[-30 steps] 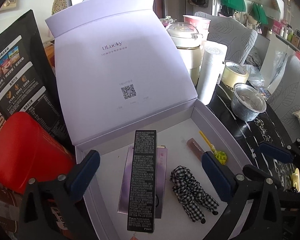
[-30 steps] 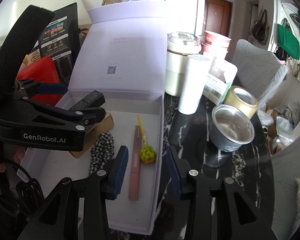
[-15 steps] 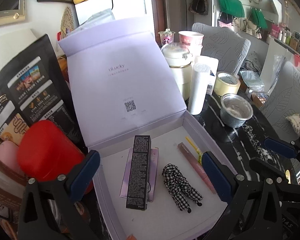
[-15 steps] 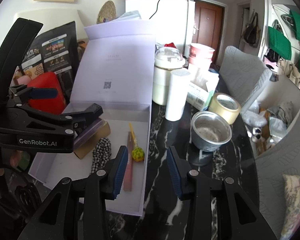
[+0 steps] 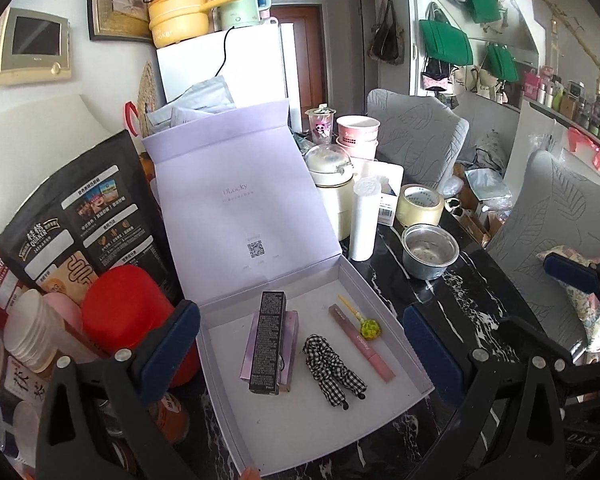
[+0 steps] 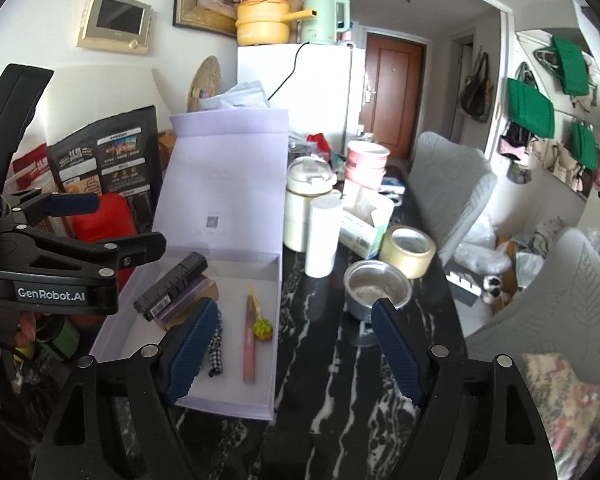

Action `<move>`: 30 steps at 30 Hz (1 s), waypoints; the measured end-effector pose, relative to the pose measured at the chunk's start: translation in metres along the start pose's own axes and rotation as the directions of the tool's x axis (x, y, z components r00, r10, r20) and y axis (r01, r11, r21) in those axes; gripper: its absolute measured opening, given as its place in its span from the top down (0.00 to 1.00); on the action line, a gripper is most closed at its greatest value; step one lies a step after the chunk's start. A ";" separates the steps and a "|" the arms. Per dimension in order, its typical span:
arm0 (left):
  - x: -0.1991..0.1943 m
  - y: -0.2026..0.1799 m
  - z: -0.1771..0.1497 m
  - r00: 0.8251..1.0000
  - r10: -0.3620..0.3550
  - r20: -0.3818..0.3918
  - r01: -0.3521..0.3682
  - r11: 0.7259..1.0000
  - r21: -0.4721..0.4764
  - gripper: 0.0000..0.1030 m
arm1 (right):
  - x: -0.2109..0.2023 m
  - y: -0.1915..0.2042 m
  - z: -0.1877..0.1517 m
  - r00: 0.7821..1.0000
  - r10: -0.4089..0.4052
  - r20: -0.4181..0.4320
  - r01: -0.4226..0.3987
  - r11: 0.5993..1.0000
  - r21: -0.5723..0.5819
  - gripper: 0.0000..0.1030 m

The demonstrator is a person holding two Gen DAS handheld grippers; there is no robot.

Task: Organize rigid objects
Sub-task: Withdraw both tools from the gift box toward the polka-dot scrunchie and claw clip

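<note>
On a black marble-patterned table (image 6: 324, 364), a shallow lilac cardboard gift box (image 5: 384, 300) lies open, lid propped upright behind. Inside, from left: a long black carton (image 5: 266, 344) stacked on a purple carton (image 5: 292, 328), a black-and-white checked scrunchie (image 5: 332, 364), a slim pink tube (image 5: 360, 338), and a small yellow-green charm (image 5: 369, 328). Long items run front to back. Both grippers hang above and in front of the box, holding nothing. The left gripper (image 5: 300, 352) gapes wide over the cartons, nearer them. The right gripper (image 6: 296, 356), jaws just widened and empty, frames the box's right wall.
</note>
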State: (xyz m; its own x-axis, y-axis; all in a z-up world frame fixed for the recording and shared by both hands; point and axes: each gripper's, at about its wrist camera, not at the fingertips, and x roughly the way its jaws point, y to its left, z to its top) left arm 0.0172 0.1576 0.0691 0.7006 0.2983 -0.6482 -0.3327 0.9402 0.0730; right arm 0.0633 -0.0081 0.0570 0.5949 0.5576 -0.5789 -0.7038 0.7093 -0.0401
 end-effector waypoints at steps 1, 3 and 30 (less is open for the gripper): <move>-0.004 -0.001 -0.002 1.000 0.003 0.004 -0.003 1.000 0.002 0.00 | -0.005 -0.001 0.000 1.000 -0.006 0.004 0.006 1.000 0.003 0.21; -0.014 -0.003 -0.005 1.000 -0.003 0.018 0.003 1.000 0.003 0.00 | -0.014 -0.003 -0.001 1.000 -0.022 0.013 0.022 1.000 0.008 0.18; -0.093 -0.033 -0.070 0.996 -0.061 0.070 0.058 0.998 0.037 0.00 | -0.110 0.007 -0.050 0.994 -0.071 0.080 0.069 0.997 0.025 0.15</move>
State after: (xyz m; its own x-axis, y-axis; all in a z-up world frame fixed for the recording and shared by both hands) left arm -0.0814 0.0874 0.0744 0.7621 0.2517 -0.5965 -0.2680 0.9613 0.0631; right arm -0.0266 -0.0860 0.0798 0.6729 0.5384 -0.5073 -0.6507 0.7569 -0.0597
